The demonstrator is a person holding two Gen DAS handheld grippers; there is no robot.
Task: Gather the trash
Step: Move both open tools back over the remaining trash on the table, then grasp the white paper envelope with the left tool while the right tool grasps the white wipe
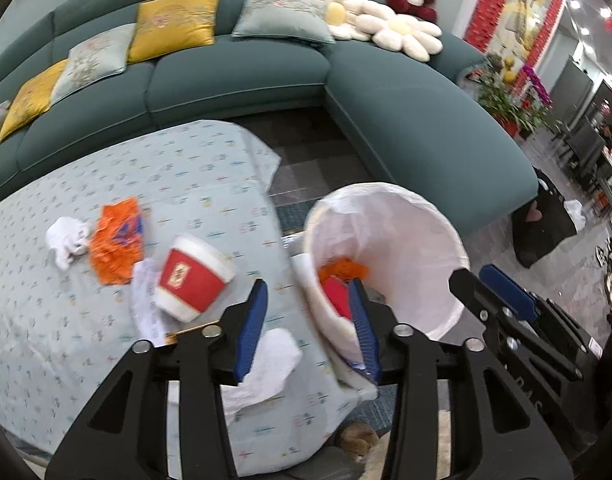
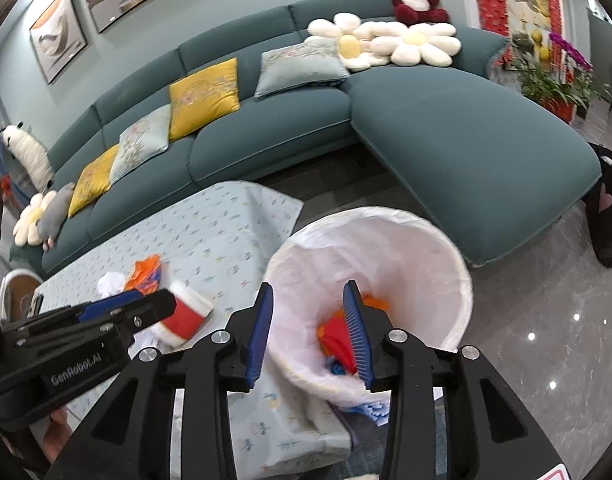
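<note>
While I look along both grippers, the biggest thing I see is the teal sofa (image 1: 242, 76), soft and curved, behind the table (image 1: 86, 320), with yellow and pale square cushions, two flower-shaped pillows and a red plush bear on its back. The table carries a light blue printed cloth, a little wrinkled, which hangs over its right edge. Just beside that edge stands the white bin (image 2: 370, 292), round, lined with a thin white plastic bag, its mouth tilted toward me. Inside it lie red and orange pieces of trash.

On the tabletop, near the right edge, a red paper cup (image 1: 192, 282) with white rims lies on its side; its long axis runs slanted, and which end is the mouth I cannot tell. It rests partly on a white paper slip. Further from that edge are an orange crumpled wrapper (image 1: 118, 240) and a white crumpled tissue (image 1: 66, 240), touching each other. Another white tissue (image 1: 266, 364) lies at the near edge, under my left gripper (image 1: 310, 328).

The left gripper stands half spread with nothing pinched. The right gripper (image 2: 312, 332) is also half spread, above the bin mouth, holding nothing.
</note>
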